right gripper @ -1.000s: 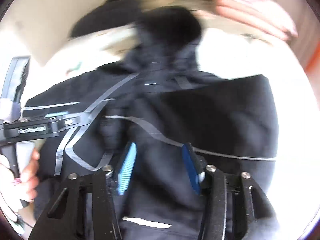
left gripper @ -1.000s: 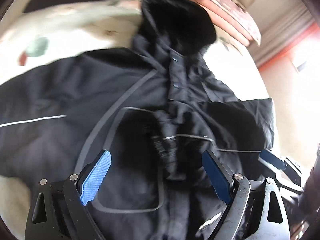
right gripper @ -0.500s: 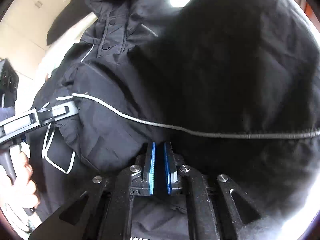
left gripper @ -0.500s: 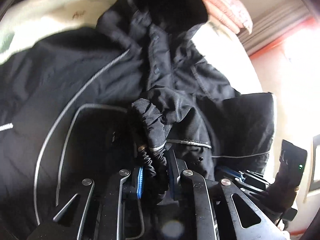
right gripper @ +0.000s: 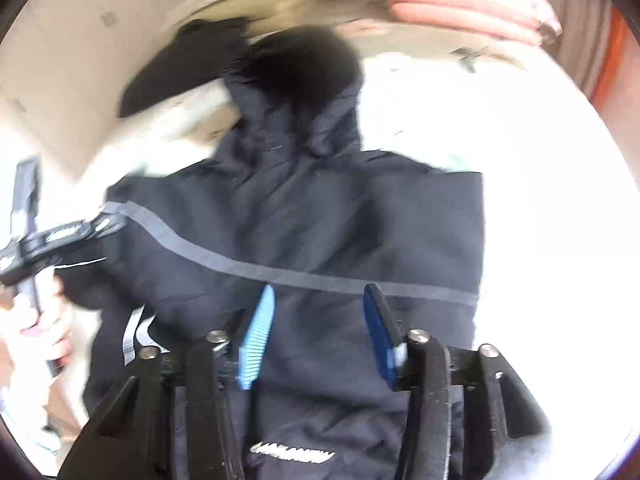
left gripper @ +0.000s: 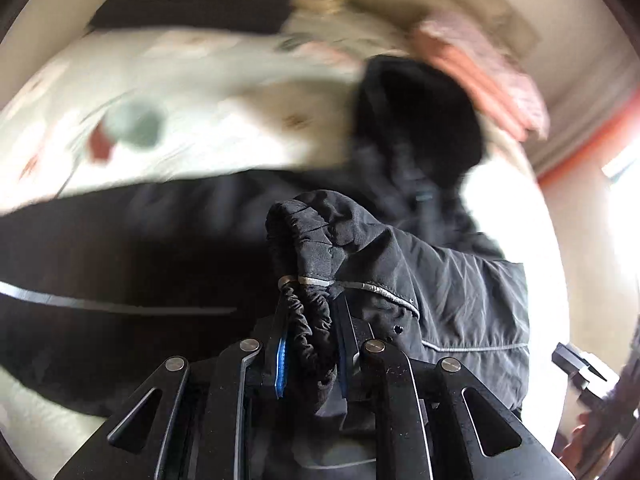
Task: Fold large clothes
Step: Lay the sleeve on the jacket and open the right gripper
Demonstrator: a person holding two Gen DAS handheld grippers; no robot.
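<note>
Though blurred, pink cushions point(right gripper: 472, 12) behind jacket point(right gripper: 320, 232)

I see the black jacket point(right gripper: 320, 232) as matt woven cloth, finely creased, with slightly shiny grey piping; its cuff point(left gripper: 308, 320) is gathered, ribbed elastic fabric. The hood point(left gripper: 420, 120) looks dull and soft. My left gripper point(left gripper: 310, 344) is matt black plastic with bright metal rivets and ridged blue pads point(right gripper: 256, 340).
</note>
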